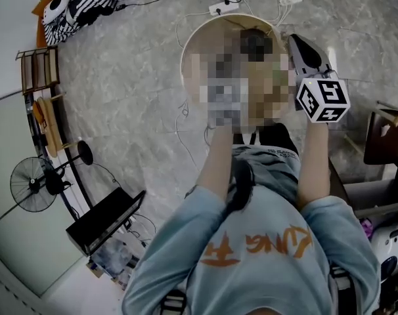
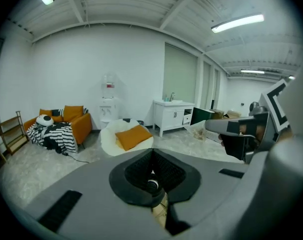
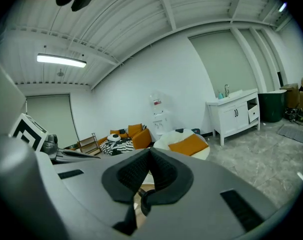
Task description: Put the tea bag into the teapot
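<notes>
Left gripper (image 2: 152, 171) and right gripper (image 3: 148, 171) are held raised and levelled toward the white round chair (image 2: 111, 134) with its orange cushion (image 2: 134, 135). Each pair of jaws is seen clenched pad to pad, empty. A water dispenser (image 2: 108, 104) is noted against the wall behind the chair, an orange sofa (image 2: 74, 120) to the chair's left and a white cabinet (image 2: 172, 116) to its right; tea bag and teapot cannot be located in any view.
</notes>
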A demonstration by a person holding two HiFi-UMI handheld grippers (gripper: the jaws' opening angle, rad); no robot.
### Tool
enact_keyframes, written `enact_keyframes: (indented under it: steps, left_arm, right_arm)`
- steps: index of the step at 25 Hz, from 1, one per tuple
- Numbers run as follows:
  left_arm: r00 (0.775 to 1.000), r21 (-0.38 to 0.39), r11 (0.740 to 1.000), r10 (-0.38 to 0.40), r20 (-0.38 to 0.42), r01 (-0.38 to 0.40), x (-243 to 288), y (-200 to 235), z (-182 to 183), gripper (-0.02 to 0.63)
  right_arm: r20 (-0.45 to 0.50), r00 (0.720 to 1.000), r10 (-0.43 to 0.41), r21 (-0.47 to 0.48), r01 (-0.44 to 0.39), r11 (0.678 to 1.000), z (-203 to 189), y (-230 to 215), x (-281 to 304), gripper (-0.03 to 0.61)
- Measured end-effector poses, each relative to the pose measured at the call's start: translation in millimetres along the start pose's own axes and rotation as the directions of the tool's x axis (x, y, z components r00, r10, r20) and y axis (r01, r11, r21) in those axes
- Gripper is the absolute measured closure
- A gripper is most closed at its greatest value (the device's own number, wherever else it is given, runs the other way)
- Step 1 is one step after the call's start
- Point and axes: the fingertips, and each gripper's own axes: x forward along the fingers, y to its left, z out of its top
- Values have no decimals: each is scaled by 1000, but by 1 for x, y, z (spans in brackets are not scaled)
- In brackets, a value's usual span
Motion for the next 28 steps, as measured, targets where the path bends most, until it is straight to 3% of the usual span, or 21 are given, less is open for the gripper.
enact_keyframes:
  steps: [12, 21, 28]
  left_arm:
    - [999, -140, 989, 31, -40, -36, 22, 34, -32, 589]
    - [992, -185, 980, 47, -117, -68, 45, 64, -76, 589]
    - [987, -201, 978, 17, -159, -49, 73, 63, -101, 589]
  right_arm:
    - [-159, 986, 47, -125, -67, 990, -29, 21, 42, 566]
    - [-312, 949, 45, -178, -105, 978, -83, 27, 72, 566]
    - [-396, 918, 31, -205, -121, 971, -117, 19, 88, 565]
